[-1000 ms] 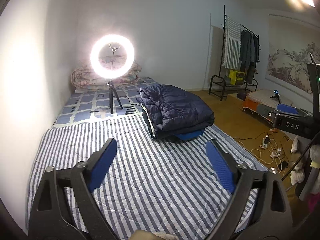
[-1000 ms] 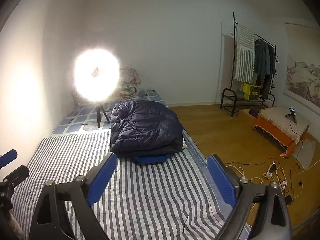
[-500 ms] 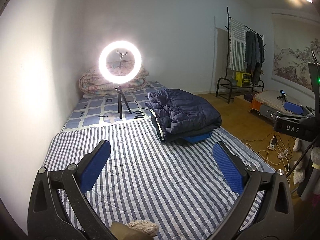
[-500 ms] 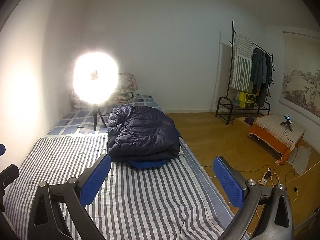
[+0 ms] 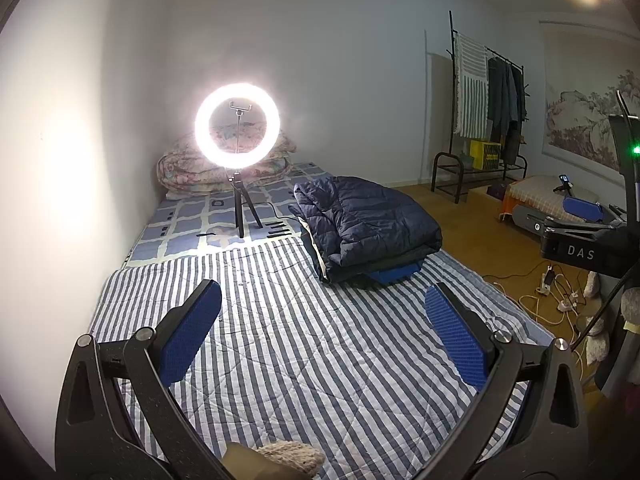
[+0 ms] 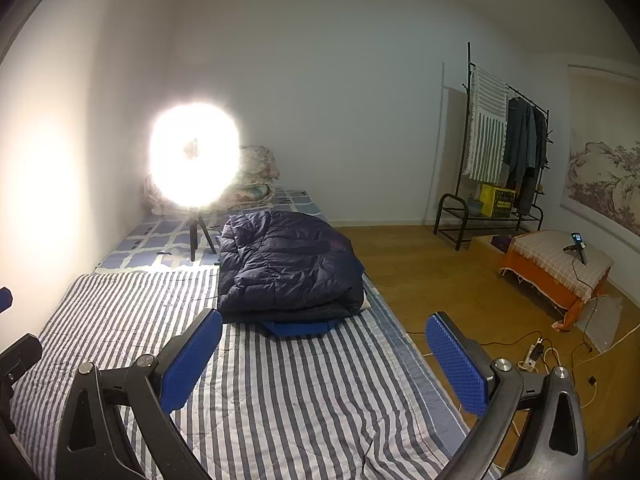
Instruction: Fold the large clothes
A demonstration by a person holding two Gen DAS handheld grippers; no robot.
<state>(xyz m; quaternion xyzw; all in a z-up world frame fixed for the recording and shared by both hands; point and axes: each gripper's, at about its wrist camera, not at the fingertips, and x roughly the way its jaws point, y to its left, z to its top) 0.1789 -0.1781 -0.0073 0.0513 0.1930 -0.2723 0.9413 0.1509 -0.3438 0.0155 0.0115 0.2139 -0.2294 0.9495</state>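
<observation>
A folded dark navy puffer jacket [image 5: 368, 224] [image 6: 288, 268] lies on a striped blue-and-white quilt [image 5: 304, 352] [image 6: 280, 400], resting on a blue folded item [image 5: 394, 274] [image 6: 300, 326]. My left gripper [image 5: 322, 316] hangs open well above the quilt, short of the jacket, nothing between its blue pads [image 5: 188, 340]. My right gripper [image 6: 324, 344] is also open and empty, held back from the jacket's near edge. The right gripper's body [image 5: 576, 240] shows at the right of the left wrist view.
A lit ring light on a tripod [image 5: 238, 128] [image 6: 194, 156] stands behind the quilt, before a rolled floral duvet [image 5: 208, 168]. A clothes rack [image 6: 504, 152], an orange-covered low bed [image 6: 560, 272] and floor cables with a power strip [image 6: 534, 354] are on the right.
Both grippers have drawn back and risen, so the jacket sits a little farther off. Both stay open and the jacket has not moved.
</observation>
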